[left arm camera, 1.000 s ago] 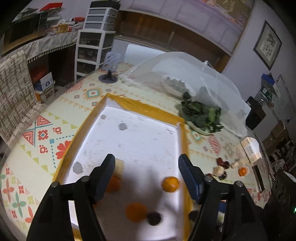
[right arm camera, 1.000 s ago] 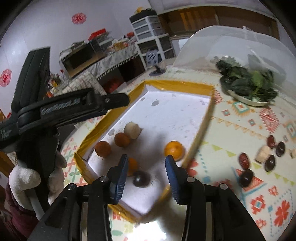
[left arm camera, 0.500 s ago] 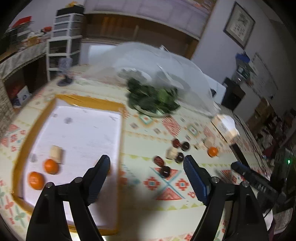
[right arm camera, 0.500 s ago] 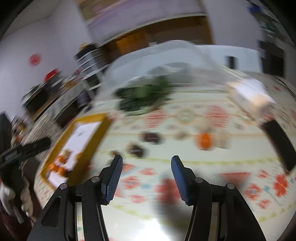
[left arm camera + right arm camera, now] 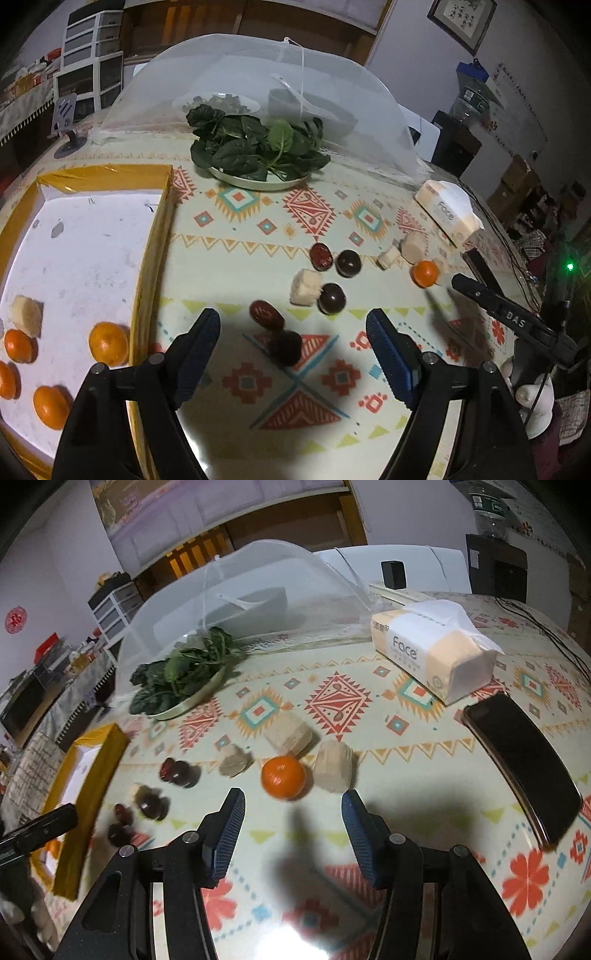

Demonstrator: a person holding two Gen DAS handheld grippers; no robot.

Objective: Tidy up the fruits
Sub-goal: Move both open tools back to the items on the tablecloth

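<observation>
Both tools have swung away from the yellow-rimmed white tray (image 5: 162,236) at the left of the frame to the loose fruit on the patterned surface (image 5: 258,206). Left hand-held gripper (image 5: 293,341) hangs wide open and empty over a dark round fruit (image 5: 286,347); right hand-held gripper (image 5: 291,821), equally spread and empty, faces the small orange mandarin (image 5: 283,777) mid-frame. New pickups look imminent.

Both grippers are black plastic. The left gripper (image 5: 291,339) has blue ribbed pads on its fingers (image 5: 201,338) and round silver screws. The right gripper (image 5: 291,821) looks the same, and a white glove (image 5: 533,402) covers the hand below it.
</observation>
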